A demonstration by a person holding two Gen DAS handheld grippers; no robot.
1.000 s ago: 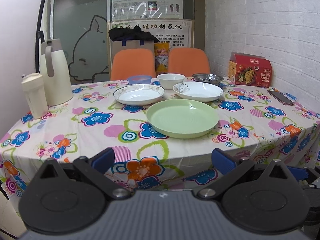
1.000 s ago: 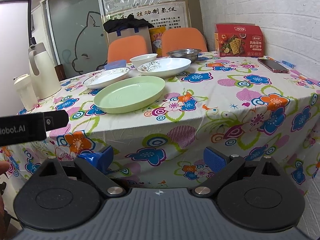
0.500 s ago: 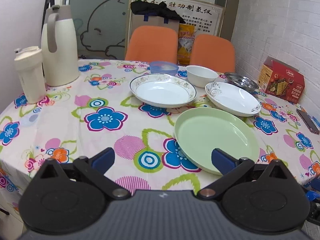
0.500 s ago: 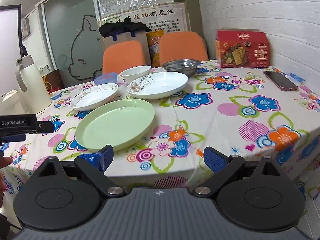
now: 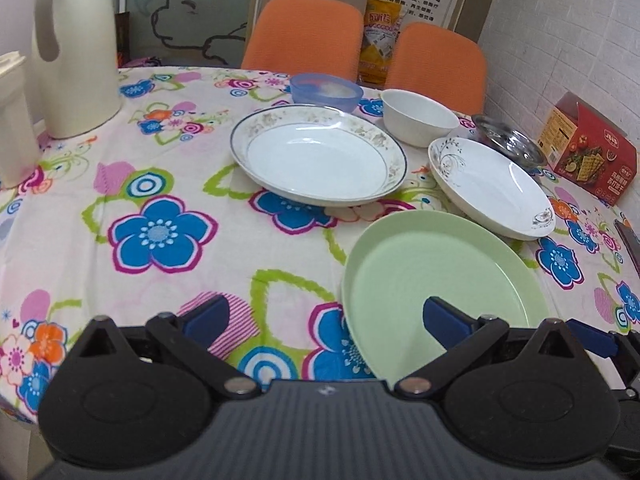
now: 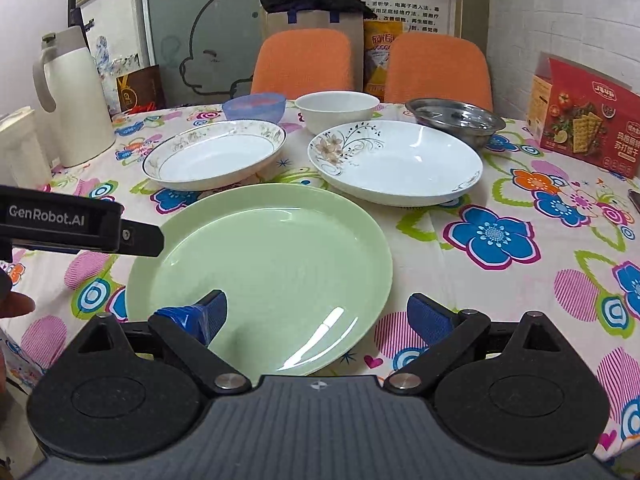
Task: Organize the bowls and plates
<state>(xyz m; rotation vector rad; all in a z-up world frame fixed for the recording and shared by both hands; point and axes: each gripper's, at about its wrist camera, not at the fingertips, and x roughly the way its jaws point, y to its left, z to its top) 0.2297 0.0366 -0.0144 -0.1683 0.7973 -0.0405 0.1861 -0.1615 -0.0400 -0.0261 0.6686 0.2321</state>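
Floral-printed tablecloth (image 6: 520,208) is seen filling both views. A round pale-green plastic plate (image 6: 264,264) lies at centre, with two white ceramic plates, one gold-rimmed (image 6: 212,156) and one flower-painted (image 6: 396,160), set behind it. Farther back, a white bowl (image 6: 336,110), a steel bowl (image 6: 456,118) and a blue bowl (image 6: 254,105) are lined up. The left gripper (image 5: 324,320) and right gripper (image 6: 316,314) are held open and empty above the green plate's near edge.
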